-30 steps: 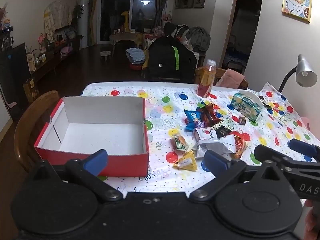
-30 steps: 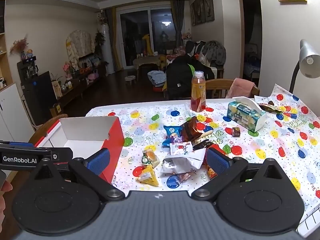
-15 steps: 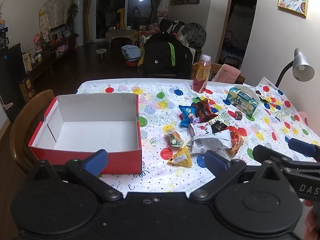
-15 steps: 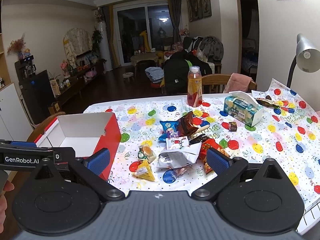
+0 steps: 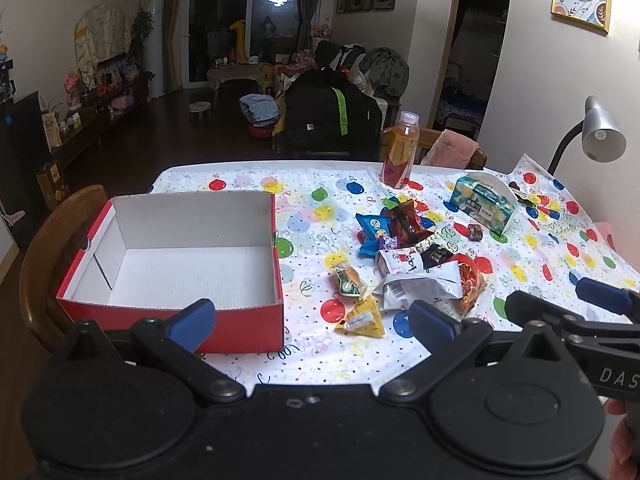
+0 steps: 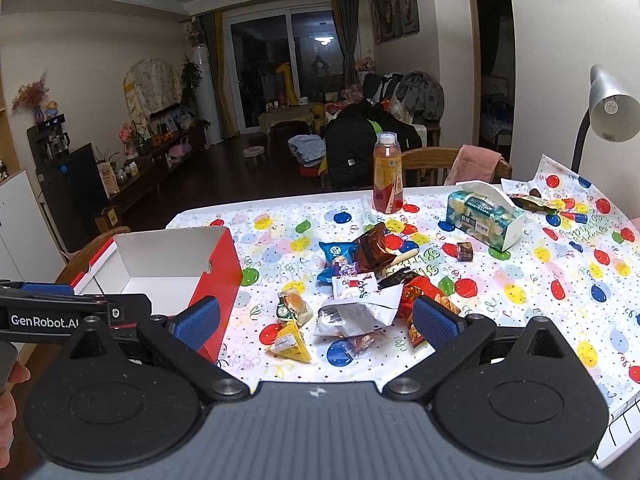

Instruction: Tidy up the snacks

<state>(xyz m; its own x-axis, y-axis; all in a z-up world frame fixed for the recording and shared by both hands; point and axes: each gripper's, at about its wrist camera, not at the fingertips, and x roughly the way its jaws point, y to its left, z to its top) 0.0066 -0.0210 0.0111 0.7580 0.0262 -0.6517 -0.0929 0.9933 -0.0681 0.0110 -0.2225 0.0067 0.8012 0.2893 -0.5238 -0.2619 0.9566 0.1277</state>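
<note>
both claws, left claw [image 5: 311,322] and right claw [image 6: 314,322], gape wide, apparently holding nothing above the snacks [image 6: 352,300].

Living room at night, cream walls [image 6: 80,52], dark wood floor [image 5: 168,128]. Sliding glass door [image 6: 288,68] at far end, dark outside, ceiling light reflected in it; curtains [image 6: 344,36] either side. Low cabinet [image 6: 160,160] along left wall with clutter on top, tall white appliance [image 6: 202,88] beside the door. Small round table [image 5: 236,76] in front of the door. Framed pictures [image 6: 394,2] on right wall. Wooden chair [image 6: 428,164] at far side of the table, grey desk lamp [image 6: 608,108] on right.
</note>
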